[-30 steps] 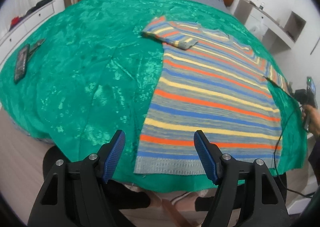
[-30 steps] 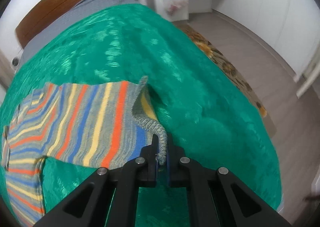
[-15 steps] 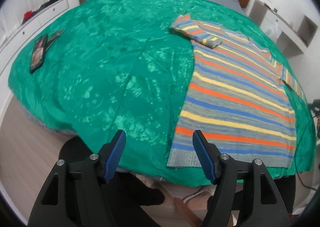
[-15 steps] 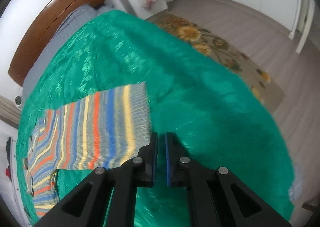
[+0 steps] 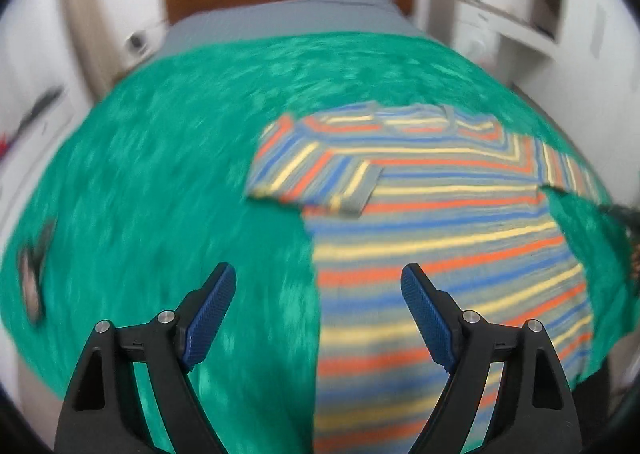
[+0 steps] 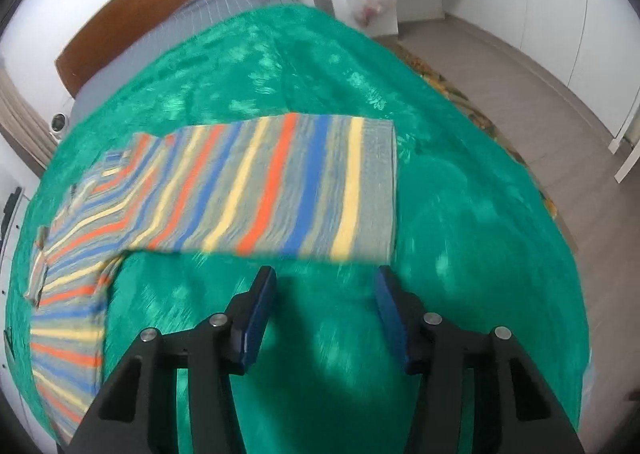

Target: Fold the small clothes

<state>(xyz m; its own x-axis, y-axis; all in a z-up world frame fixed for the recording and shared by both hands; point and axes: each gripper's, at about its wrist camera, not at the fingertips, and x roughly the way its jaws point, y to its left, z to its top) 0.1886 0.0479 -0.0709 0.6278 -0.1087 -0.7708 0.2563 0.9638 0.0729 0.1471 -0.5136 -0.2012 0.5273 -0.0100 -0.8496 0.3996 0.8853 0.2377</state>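
Both grippers hang empty, jaws just opened: left gripper (image 5: 318,310) wide, right gripper (image 6: 326,314) half. Sleeve (image 6: 280,190) lies crosswise just ahead of my right one.

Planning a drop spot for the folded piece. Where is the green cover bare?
Free: the wide stretch of green bedspread between the striped sweater and the dark phone-like item; also the bedspread beyond the sleeve cuff toward the floor side. Crowded: the sweater's half. Both grippers, left and right, are open and hold nothing.
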